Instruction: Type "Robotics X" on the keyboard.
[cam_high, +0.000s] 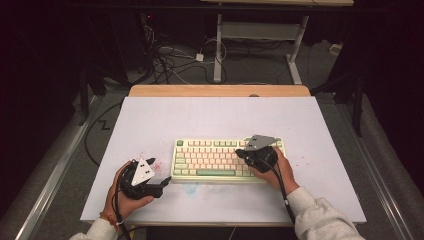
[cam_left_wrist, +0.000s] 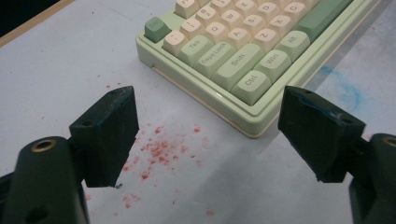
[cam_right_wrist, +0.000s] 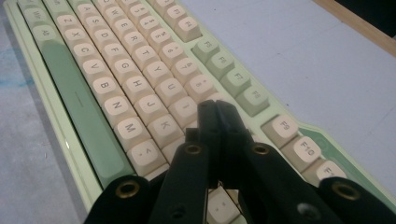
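A person is working one keyboard (cam_high: 227, 160) lying near the front of the white table (cam_high: 150, 120) — the right gripper (cam_right_wrist: 215, 109), jaws pressed together on nothing, is hovering over its keys like a single pointed fingertip, probably to tap one. The left gripper (cam_left_wrist: 208, 135) is waiting beside the keyboard's left corner, jaws wide apart and empty — two grippers, one keyboard.
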